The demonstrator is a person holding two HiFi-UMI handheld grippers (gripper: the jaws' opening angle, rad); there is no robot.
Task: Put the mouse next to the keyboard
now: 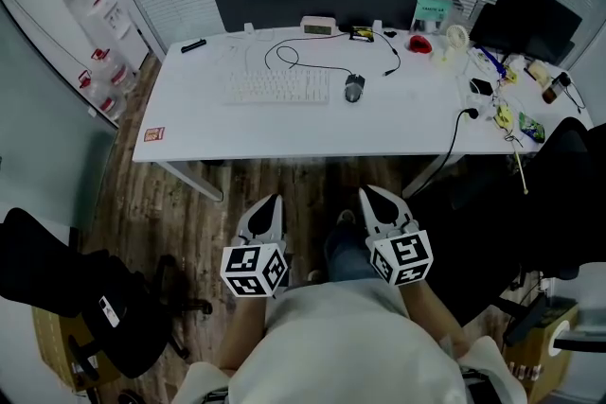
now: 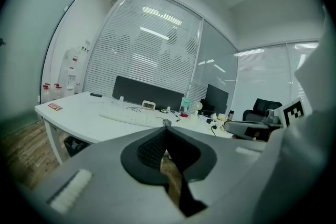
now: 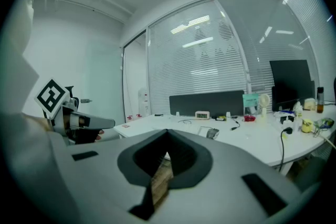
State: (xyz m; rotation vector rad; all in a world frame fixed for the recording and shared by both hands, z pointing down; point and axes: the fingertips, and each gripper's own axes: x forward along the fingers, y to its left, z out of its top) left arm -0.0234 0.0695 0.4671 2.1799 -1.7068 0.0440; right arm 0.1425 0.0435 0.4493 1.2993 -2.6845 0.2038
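Observation:
A dark wired mouse [image 1: 354, 88] lies on the white desk [image 1: 189, 123], just right of a white keyboard [image 1: 277, 87]; its cable loops toward the back of the desk. The right gripper view shows the same mouse [image 3: 212, 134] and the left gripper view the keyboard [image 2: 131, 118], both far off. My left gripper [image 1: 273, 201] and right gripper [image 1: 369, 193] hover side by side over the wooden floor in front of the desk, well short of it. Both are shut with nothing between their jaws.
A dark screen panel [image 1: 317, 3] backs the desk, with a small clock [image 1: 318, 25] in front of it. Clutter, cables and a black monitor [image 1: 530, 19] crowd the right end. Black office chairs stand at the left [image 1: 71, 293] and right [image 1: 559, 175]. A red card [image 1: 154, 134] lies at the desk's left.

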